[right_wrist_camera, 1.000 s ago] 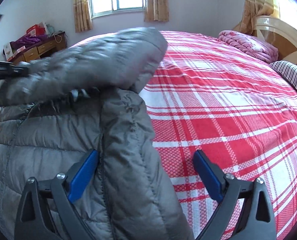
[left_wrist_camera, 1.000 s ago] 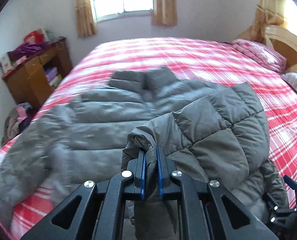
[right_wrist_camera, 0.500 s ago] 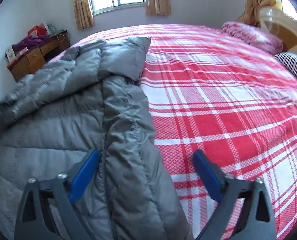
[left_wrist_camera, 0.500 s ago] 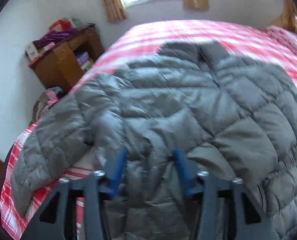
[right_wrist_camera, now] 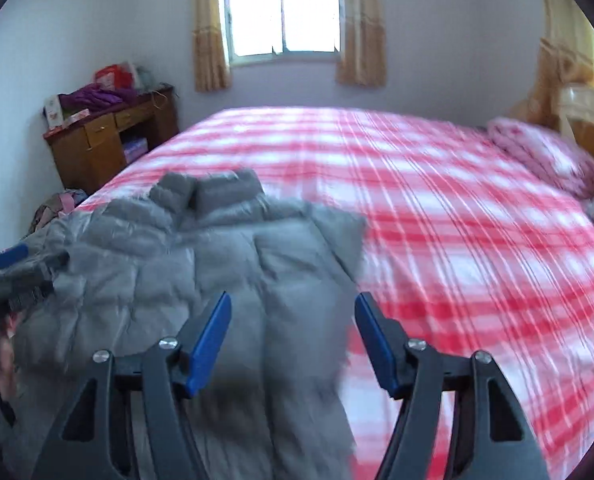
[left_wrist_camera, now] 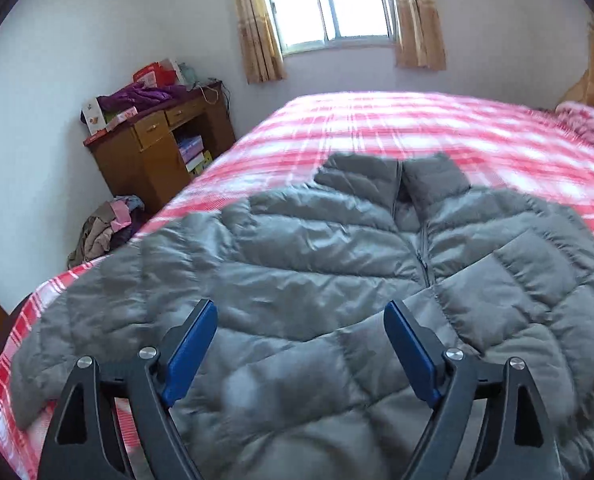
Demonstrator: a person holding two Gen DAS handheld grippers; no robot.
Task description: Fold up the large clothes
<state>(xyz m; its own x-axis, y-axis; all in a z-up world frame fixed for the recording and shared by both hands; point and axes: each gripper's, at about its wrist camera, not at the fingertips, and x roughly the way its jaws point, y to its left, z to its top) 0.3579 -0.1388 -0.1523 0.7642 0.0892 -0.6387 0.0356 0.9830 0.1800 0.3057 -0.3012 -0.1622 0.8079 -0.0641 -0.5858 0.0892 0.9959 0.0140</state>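
On bed [left_wrist_camera: 377,128] w/ red plaid sheet: grey puffer jacket [left_wrist_camera: 317,264] lies spread, collar toward window. Left gripper [left_wrist_camera: 301,316] jaws opening, pinching nothing; right gripper [right_wrist_camera: 293,308] jaws closing, apart over jacket's edge, not pressing it.

Bed [right_wrist_camera: 437,208] covered by red-and-white checked sheet; grey puffer jacket [left_wrist_camera: 317,280] laid flat near its foot, pink folded blanket [right_wrist_camera: 545,156] placed by headboard.
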